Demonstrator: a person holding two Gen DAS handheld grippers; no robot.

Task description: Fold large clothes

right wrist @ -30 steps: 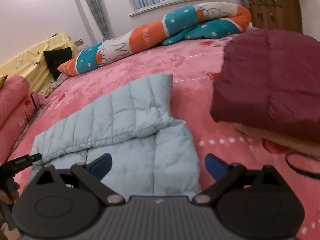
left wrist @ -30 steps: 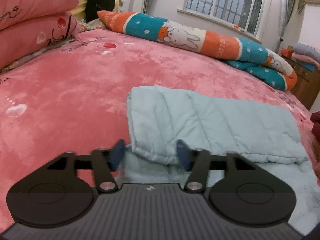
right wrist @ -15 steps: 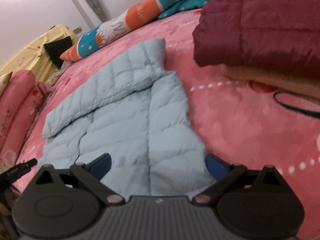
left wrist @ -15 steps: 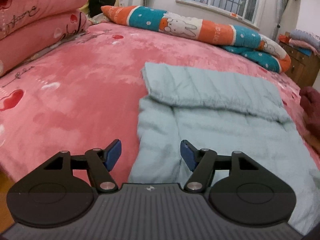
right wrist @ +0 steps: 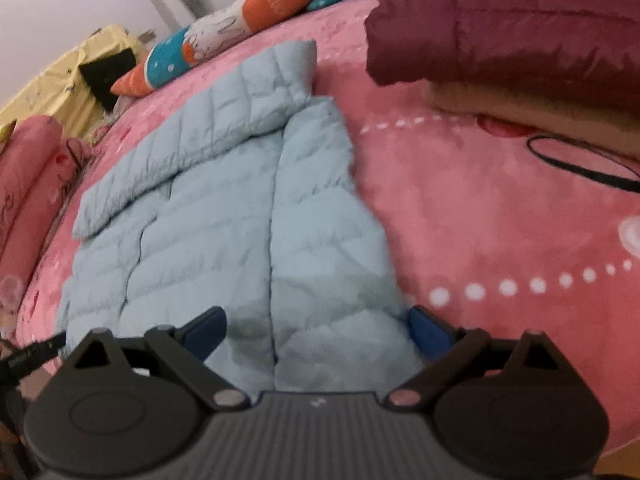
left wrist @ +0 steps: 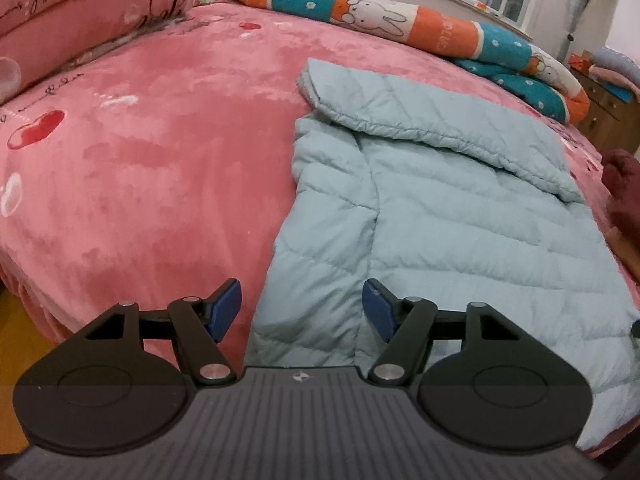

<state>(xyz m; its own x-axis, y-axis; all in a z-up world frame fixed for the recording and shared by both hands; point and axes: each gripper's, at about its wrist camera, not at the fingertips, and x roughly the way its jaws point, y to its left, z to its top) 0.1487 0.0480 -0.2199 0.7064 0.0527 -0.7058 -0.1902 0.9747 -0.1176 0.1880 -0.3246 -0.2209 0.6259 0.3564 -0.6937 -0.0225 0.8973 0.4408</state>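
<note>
A pale blue quilted jacket [left wrist: 440, 220] [right wrist: 224, 220] lies flat on the pink bed, its top part folded down across the body. My left gripper [left wrist: 302, 310] hovers over the jacket's near left hem corner; its jaws are opening and the blue pads do not press on the cloth. My right gripper [right wrist: 316, 330] stands wide open above the near right hem corner, with the fabric lying between and under its fingers. Neither gripper holds anything.
The pink bedspread [left wrist: 140, 160] spreads to the left, with pink pillows [left wrist: 80, 12] stacked at the far left. A rabbit-print bolster [left wrist: 380, 16] runs along the far side. A folded maroon jacket [right wrist: 508, 20] sits on a tan one at the right, beside a black cord [right wrist: 580, 168].
Both grippers have drawn back from the folded top toward the jacket's near hem, so more of the jacket shows. The left jaws stand a little wider.
</note>
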